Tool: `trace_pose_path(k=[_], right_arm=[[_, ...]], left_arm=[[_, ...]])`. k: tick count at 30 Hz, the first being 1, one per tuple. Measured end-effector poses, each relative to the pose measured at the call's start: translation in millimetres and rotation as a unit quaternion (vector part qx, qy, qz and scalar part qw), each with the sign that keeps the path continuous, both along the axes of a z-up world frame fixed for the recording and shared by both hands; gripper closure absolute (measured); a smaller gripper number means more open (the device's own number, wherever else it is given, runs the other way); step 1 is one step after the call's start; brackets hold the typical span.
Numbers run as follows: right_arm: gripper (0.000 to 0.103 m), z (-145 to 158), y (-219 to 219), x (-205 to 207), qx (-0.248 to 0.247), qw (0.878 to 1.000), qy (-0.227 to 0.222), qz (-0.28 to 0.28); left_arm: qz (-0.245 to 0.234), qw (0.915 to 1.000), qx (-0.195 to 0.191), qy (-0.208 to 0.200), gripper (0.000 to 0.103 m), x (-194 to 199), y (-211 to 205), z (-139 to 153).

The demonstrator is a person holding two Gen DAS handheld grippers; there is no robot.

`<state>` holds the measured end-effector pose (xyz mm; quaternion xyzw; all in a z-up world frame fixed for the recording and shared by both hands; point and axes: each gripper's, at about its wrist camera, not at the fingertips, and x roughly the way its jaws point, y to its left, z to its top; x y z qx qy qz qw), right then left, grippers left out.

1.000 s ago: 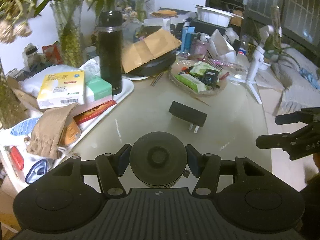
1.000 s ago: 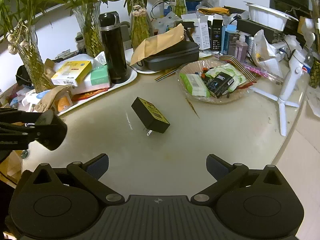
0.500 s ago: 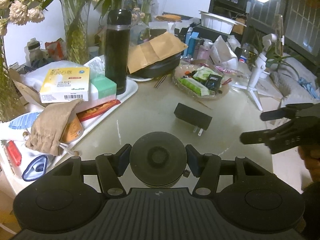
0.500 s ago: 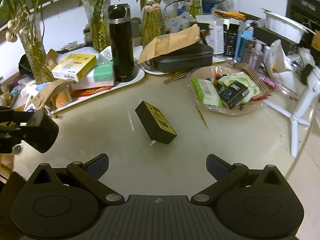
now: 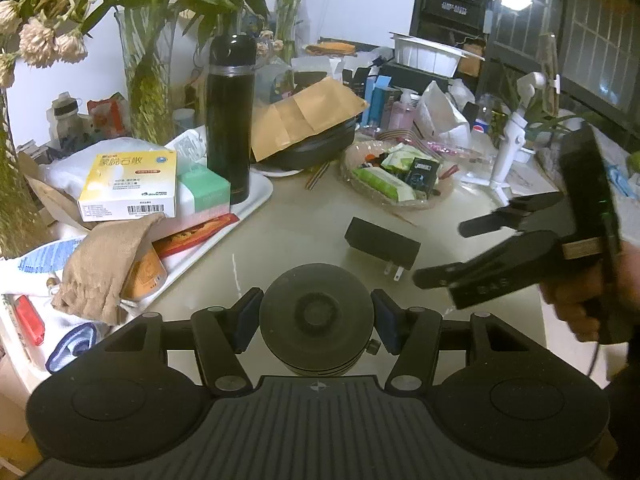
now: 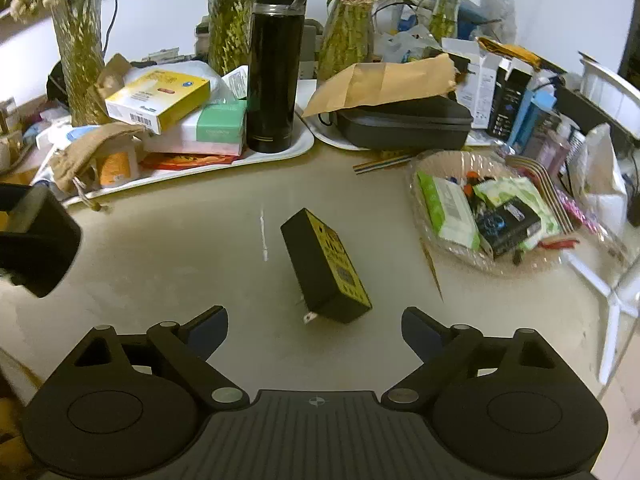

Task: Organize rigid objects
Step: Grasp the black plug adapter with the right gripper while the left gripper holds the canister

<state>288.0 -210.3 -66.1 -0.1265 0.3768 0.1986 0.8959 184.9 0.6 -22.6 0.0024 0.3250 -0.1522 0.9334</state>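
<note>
Nearer now, right hand-held gripper gapes at one adapter; left grips one cylinder.

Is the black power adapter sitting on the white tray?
No, the black power adapter lies on the bare table, apart from the white tray.

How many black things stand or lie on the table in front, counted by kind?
Black flask: 1
Black power adapter: 1
Black zip case: 1
Black round object held in the left gripper: 1
Total: 4
</note>
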Motion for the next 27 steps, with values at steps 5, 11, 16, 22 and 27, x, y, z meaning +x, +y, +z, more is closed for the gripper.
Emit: trace_pose_path(k=[5, 11, 16, 22, 27], right_arm=[[0.018, -10, 13, 19, -0.023, 1.0, -0.005, 0.01], [0.026, -24, 26, 40, -0.047, 0.999, -0.011, 0.015], [0.038, -33, 36, 54, -0.075, 0.997, -0.018, 0.016], [0.072, -38, 44, 61, -0.114, 0.993, -0.024, 0.024], [0.074, -33, 37, 60, -0.112, 0.993, -0.027, 0.007]], left_arm=[[0.009, 0.9998, -0.009, 0.013, 0.046, 4, 4, -2], [0.007, 0.9998, -0.018, 0.005, 0.046, 2, 4, 1], [0.008, 0.9996, -0.023, 0.011, 0.046, 3, 4, -1], [0.007, 0.9996, -0.024, 0.01, 0.046, 3, 4, 0], [0.007, 0.9998, -0.02, 0.002, 0.046, 1, 5, 2]])
